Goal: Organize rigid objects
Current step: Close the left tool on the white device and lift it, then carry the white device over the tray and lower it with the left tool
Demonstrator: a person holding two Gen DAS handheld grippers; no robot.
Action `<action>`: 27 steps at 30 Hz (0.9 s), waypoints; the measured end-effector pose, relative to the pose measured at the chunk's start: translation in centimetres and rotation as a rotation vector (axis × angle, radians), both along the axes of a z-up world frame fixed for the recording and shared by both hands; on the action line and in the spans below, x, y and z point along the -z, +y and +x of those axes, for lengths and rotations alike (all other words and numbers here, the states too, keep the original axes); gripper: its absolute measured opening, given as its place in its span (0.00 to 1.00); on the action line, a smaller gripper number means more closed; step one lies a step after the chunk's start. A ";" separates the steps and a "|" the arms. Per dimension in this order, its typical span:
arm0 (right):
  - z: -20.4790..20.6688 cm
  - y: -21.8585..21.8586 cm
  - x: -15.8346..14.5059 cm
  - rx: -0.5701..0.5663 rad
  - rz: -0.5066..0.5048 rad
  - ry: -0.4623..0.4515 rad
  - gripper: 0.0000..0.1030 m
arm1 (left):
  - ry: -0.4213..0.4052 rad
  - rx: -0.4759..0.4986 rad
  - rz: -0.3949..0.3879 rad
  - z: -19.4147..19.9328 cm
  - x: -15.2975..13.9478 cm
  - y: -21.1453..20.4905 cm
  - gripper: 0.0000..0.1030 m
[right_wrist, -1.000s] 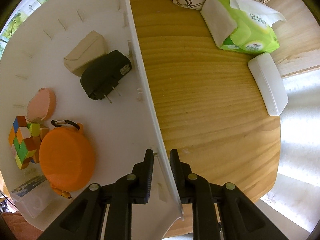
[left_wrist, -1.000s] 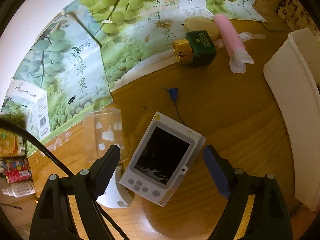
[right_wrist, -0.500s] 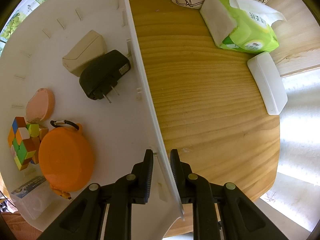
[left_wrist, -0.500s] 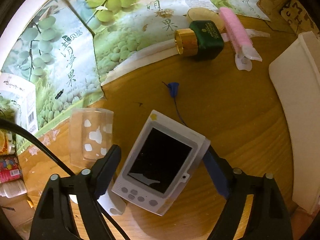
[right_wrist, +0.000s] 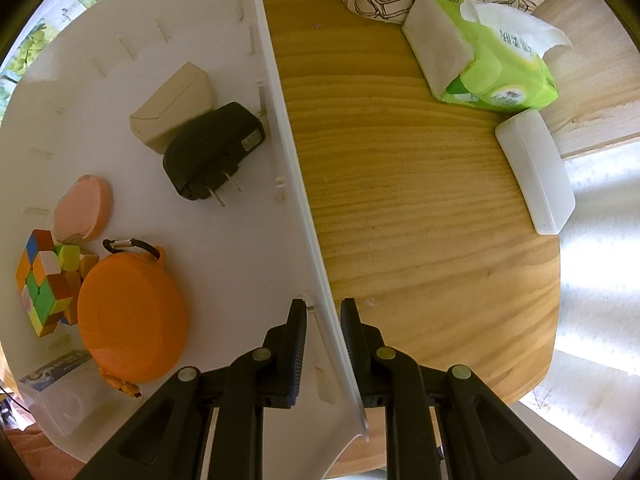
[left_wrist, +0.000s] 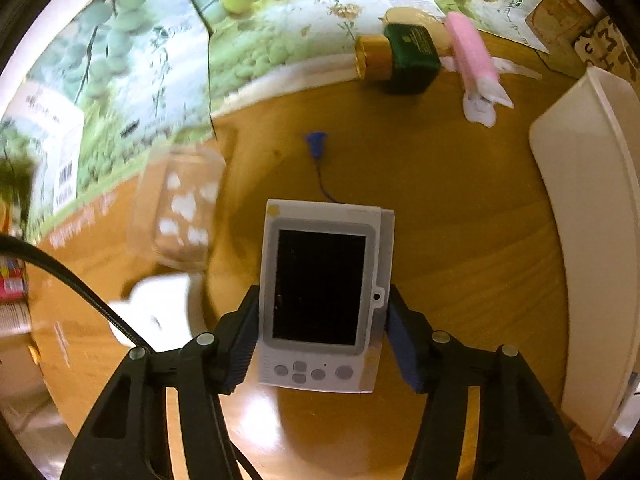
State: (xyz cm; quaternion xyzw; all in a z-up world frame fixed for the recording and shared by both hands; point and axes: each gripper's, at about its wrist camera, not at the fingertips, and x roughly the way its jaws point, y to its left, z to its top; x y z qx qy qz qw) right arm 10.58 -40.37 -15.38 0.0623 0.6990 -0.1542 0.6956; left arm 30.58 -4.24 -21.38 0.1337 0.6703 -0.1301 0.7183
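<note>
both pads (left_wrist: 244, 332) — seemingly touching — handheld device (left_wrist: 320, 292)

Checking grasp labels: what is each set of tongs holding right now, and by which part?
Left tongs: just closing on the grey handheld device, pads at its two long side edges. Right tongs: shut on the white bin, straddling its side wall.

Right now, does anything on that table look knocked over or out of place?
Yes. A green bottle with a gold cap lies on its side near the grape-print boxes, and a clear glass lies tipped over beside the white handheld device. Nothing looks spilled or broken.
</note>
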 end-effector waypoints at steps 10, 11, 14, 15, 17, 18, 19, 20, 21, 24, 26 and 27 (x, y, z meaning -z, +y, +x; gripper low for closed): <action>-1.3 0.0 -0.4 -0.037 0.018 -0.049 0.17 | 0.037 -0.075 -0.031 -6.2 0.3 -0.7 0.60; -1.4 0.0 -0.5 -0.044 0.020 -0.054 0.17 | 0.039 -0.082 -0.040 -7.0 0.2 -0.9 0.60; -1.8 0.1 -0.8 -0.070 0.027 -0.066 0.17 | 0.041 -0.110 -0.056 -8.8 -0.3 -1.2 0.59; -1.9 0.1 -0.9 -0.079 0.030 -0.070 0.17 | 0.035 -0.121 -0.064 -9.5 -0.5 -1.3 0.59; -2.2 0.0 -1.0 -0.098 0.039 -0.078 0.17 | 0.019 -0.148 -0.079 -10.8 -1.4 -1.1 0.59; -2.2 -0.1 -1.1 -0.104 0.043 -0.081 0.17 | 0.010 -0.163 -0.085 -11.4 -1.8 -1.0 0.59; -2.4 -0.1 -1.2 -0.113 0.050 -0.089 0.17 | -0.001 -0.181 -0.094 -12.1 -2.5 -1.1 0.59; -2.5 -0.2 -1.3 -0.120 0.055 -0.093 0.17 | -0.007 -0.191 -0.100 -12.0 -3.2 -1.2 0.59; -2.7 -0.2 -1.3 -0.128 0.060 -0.099 0.17 | -0.013 -0.198 -0.108 -12.5 -3.6 -0.5 0.59; -3.0 -0.4 -1.5 -0.155 0.072 -0.112 0.17 | -0.041 -0.215 -0.119 -14.2 -5.6 -0.8 0.59; -3.3 -0.3 -1.7 -0.178 0.077 -0.121 0.17 | -0.072 -0.214 -0.118 -14.9 -7.0 -1.1 0.59; -3.4 -0.4 -1.7 -0.189 0.082 -0.125 0.17 | -0.083 -0.209 -0.117 -14.7 -7.8 -1.8 0.59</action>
